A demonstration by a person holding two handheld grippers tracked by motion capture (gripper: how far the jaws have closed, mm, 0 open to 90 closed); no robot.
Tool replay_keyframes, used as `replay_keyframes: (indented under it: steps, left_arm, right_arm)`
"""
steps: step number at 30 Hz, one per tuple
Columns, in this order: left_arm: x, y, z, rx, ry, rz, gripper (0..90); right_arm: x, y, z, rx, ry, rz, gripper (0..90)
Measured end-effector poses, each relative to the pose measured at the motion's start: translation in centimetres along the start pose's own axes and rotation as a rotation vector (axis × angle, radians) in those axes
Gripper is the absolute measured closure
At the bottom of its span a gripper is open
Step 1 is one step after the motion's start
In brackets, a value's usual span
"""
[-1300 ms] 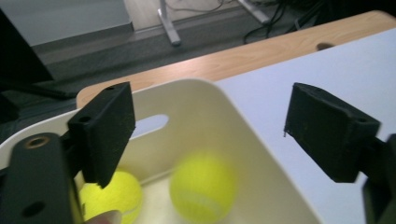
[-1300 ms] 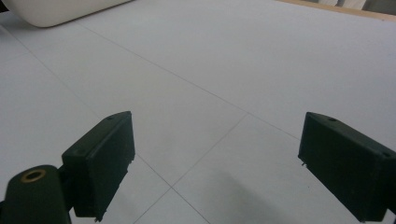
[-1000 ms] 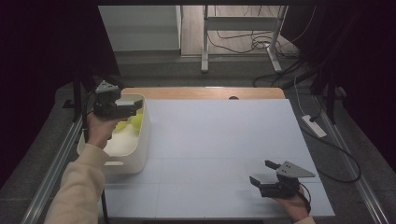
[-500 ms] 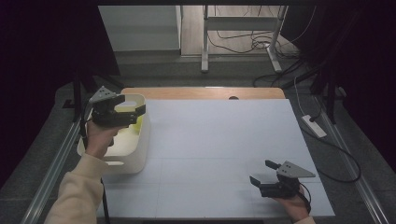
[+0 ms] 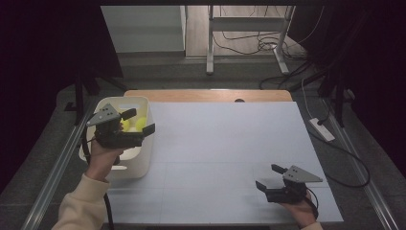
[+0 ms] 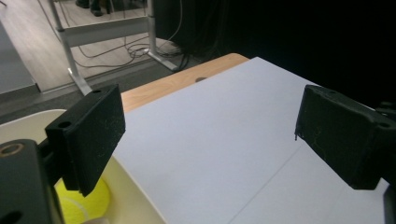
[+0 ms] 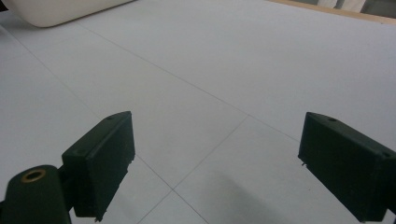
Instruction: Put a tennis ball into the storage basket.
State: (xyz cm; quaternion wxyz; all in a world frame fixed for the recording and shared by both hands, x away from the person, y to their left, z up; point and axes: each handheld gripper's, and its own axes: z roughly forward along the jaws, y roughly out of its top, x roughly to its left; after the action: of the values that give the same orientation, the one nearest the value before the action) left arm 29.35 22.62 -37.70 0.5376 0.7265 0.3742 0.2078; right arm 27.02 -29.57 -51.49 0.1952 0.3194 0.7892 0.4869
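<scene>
Since a second ago our left gripper point(image 5: 141, 121) has slid from the far end of the white bin point(image 5: 142, 160) toward its right rim, jaws spread wide with nothing between them, having just eased in a touch. Our right gripper point(image 5: 271, 177) hasn't moved; it rests low near the table's point(image 5: 220, 143) front right, jaws wide and empty. Yellow tennis balls point(image 5: 140, 123) lie in the bin under the left gripper. We can read no writing anywhere.

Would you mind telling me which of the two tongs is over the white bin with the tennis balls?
The left tongs, open above the white bin; the right tongs sit low over the bare white table.
</scene>
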Motion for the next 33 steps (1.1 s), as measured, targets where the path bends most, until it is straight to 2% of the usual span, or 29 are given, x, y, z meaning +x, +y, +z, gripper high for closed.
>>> replay_keyframes:
  steps: [12, 25, 33]
  left_arm:
    - [-2.3, -1.9, 0.2, 0.007, -0.054, 0.031, 9.7]
    - [-5.9, -4.1, 1.3, 0.012, -0.163, 0.074, 11.1]
    - [-7.2, -5.4, 1.3, 0.015, -0.191, 0.092, 11.0]
  right_arm:
    - [0.0, 0.0, -0.1, 0.001, -0.006, 0.0, 10.3]
    - [0.1, 0.0, -0.1, -0.002, -0.005, 0.0, 10.3]
    - [0.1, 0.0, -0.2, -0.003, -0.008, -0.003, 10.4]
